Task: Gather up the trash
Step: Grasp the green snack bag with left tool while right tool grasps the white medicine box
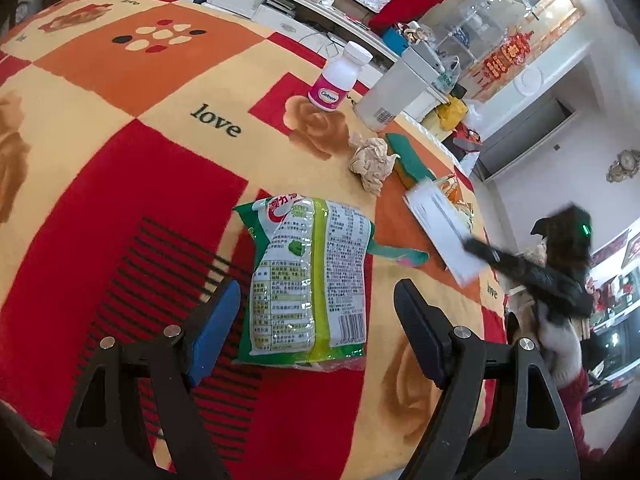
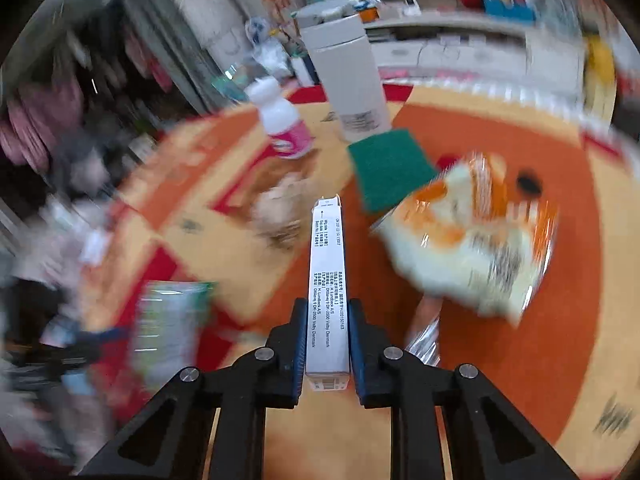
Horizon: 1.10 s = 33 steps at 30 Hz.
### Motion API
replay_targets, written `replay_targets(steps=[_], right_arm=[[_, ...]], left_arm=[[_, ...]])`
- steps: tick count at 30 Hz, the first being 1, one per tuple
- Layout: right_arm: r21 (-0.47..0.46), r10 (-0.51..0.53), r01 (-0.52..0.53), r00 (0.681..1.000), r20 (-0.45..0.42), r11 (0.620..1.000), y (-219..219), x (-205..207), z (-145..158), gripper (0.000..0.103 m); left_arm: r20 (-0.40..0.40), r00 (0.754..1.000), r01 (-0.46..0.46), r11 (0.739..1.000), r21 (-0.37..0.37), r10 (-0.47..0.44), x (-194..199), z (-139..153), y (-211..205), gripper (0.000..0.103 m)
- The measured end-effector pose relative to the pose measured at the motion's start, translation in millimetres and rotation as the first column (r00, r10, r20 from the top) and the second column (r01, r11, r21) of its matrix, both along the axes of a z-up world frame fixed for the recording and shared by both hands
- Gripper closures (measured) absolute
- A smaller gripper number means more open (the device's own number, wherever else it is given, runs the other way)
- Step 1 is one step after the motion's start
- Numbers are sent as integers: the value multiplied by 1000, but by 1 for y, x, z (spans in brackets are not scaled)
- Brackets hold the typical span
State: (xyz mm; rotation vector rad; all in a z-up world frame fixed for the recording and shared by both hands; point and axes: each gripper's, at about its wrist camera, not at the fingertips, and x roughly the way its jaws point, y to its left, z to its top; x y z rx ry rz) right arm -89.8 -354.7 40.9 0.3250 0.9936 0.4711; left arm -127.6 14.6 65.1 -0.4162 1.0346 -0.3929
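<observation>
Between the blue-padded fingers of the right gripper [image 2: 326,340] sits a narrow white carton [image 2: 326,280] printed with small text, clamped on both long sides and pointing away from the camera. Seen from the left wrist, the same carton [image 1: 440,236] appears as a flat white box gripped at its near corner above the far right edge of the table. Around it the right wrist view is heavily blurred. Just right of the carton lies an orange-and-white snack wrapper [image 2: 472,240], and beyond that a green scouring pad [image 2: 388,168]. Behind the pad stands a tall white flask [image 2: 352,80], with a pink-labelled white pill bottle [image 2: 282,120] to its left. A crumpled beige tissue [image 2: 276,212] lies just left of the carton's far end.

Lower on the table, the left gripper [image 1: 316,320] has its jaws spread wide, nothing pressed between them. A green-and-white food packet [image 1: 308,284] lies flat on the patterned blanket [image 1: 120,160] between those fingers, closer to the left pad [image 1: 212,332], though whether either pad touches it is unclear. A teal scrap [image 1: 400,256] pokes out from the packet's right edge.
</observation>
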Motion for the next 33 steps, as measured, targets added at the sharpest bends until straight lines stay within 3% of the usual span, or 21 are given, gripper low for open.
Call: replay_targets(steps=[2, 5, 6, 7, 8, 12, 15, 21, 22, 23, 24, 25, 27, 33], right_arm=[[-33, -5, 5, 1000, -19, 999, -5, -23, -1, 85], [-165, -50, 42, 998, -46, 985, -12, -43, -12, 82], [-205, -74, 60, 996, -58, 977, -15, -47, -17, 76], [-231, -92, 76, 994, -60, 970, -19, -49, -20, 60], [-233, -94, 80, 994, -49, 969, -20, -52, -20, 52], [-282, -80, 78, 997, 7, 956, -14, -57, -16, 51], [-317, -32, 42, 999, 36, 947, -1, -51, -16, 32], [-411, 38, -5, 997, 72, 911, 23, -33, -32, 31], [-412, 38, -3, 996, 78, 911, 24, -30, -36, 34], [-410, 39, -4, 996, 78, 912, 25, -29, -39, 47], [-414, 40, -4, 996, 80, 910, 25, -28, -42, 54], [-413, 38, 3, 995, 90, 911, 25, -29, -41, 53], [-392, 29, 13, 995, 100, 920, 20, -35, -38, 54], [-297, -1, 39, 992, 128, 954, 3, -63, -14, 54]], left_arm=[[-1, 1000, 4, 1000, 9, -4, 3, -2, -2, 24], [-12, 1000, 3, 1000, 26, -3, 9, -7, -7, 24], [-12, 1000, 2, 999, 32, -2, 11, -9, -9, 24], [-11, 1000, 1, 999, 37, 0, 13, -10, -10, 24], [-10, 1000, 0, 999, 40, 1, 14, -10, -12, 24], [-6, 1000, 2, 998, 67, -2, 22, -14, -20, 24], [-8, 1000, 7, 995, 102, -6, 27, -19, -28, 24], [-47, 999, 34, 988, 154, -27, 35, -36, -44, 24], [-28, 999, 42, 983, 179, -38, 33, -35, -48, 24], [-29, 998, 52, 980, 192, -47, 33, -37, -51, 24], [-22, 998, 60, 977, 203, -56, 31, -37, -53, 25], [-24, 998, 64, 977, 204, -60, 30, -37, -53, 27], [-37, 996, 85, 981, 177, -79, 26, -36, -53, 74], [-3, 992, 124, 985, 121, -124, 7, -19, -63, 82]])
